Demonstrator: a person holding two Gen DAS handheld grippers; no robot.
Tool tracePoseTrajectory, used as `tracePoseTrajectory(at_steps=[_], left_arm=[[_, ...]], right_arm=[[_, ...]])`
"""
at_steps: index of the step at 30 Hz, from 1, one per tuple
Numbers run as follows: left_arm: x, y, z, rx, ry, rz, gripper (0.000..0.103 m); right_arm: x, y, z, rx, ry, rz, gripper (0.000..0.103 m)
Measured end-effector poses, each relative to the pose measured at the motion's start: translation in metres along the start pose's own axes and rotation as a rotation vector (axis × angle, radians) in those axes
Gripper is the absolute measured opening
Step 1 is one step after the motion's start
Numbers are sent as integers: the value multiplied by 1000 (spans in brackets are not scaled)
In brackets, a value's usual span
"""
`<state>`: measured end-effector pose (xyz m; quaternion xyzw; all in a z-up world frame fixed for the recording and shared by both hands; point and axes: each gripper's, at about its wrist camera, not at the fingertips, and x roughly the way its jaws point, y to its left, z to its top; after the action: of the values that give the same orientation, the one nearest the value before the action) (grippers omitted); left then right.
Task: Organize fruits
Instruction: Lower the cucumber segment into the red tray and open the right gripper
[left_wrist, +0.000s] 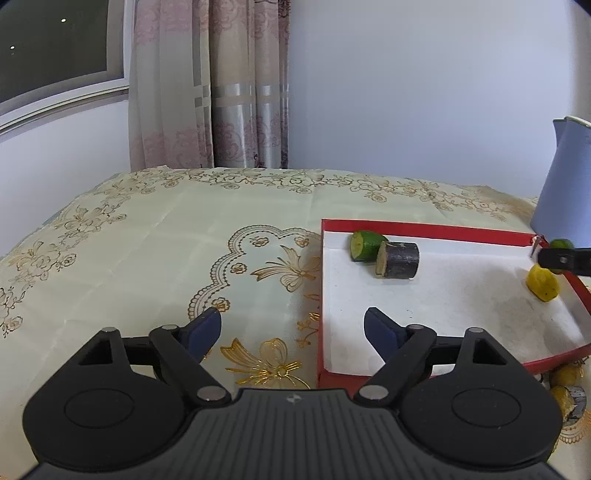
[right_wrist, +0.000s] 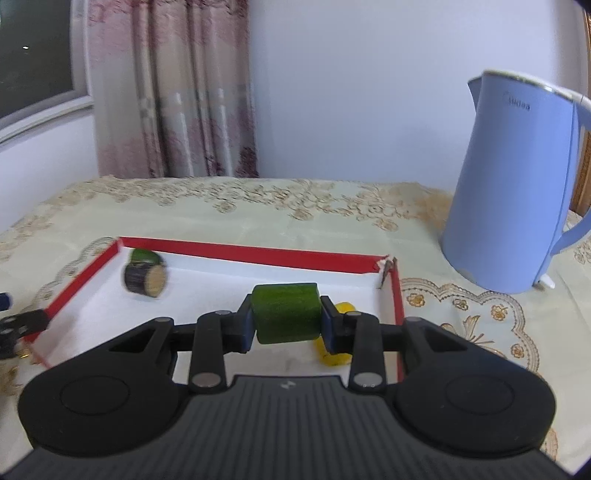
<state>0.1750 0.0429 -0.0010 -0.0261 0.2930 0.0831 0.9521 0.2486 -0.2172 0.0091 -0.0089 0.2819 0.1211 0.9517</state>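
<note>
Right gripper (right_wrist: 287, 319): clamped on a green cucumber chunk (right_wrist: 286, 313), held above the white floor of the red-rimmed tray (right_wrist: 258, 254). Just behind the right finger, a yellow fruit piece (right_wrist: 345, 306) lying in the tray. Left gripper (left_wrist: 291, 328): jaws spread wide, nothing between them, 1 finger over the tablecloth (left_wrist: 147, 240), the other over the tray's near left corner. Far left corner of the tray: 1 green chunk (left_wrist: 364, 245) touching 1 dark-skinned chunk (left_wrist: 399, 260). Outside the tray's near right edge: 2 more pieces (left_wrist: 567, 391). Beyond the tray's far right corner: blue kettle (right_wrist: 517, 192).
</note>
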Motion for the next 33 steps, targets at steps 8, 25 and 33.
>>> tracePoseTrajectory(at_steps=[8, 25, 33], left_arm=[[1, -4, -2, 22, 4, 6, 85], [3, -4, -3, 26, 0, 16, 85], [3, -4, -3, 29, 1, 18, 85]], right_arm=[[29, -2, 6, 36, 31, -76, 33], [38, 6, 5, 1, 34, -107, 51], [19, 6, 4, 6, 3, -95, 59]])
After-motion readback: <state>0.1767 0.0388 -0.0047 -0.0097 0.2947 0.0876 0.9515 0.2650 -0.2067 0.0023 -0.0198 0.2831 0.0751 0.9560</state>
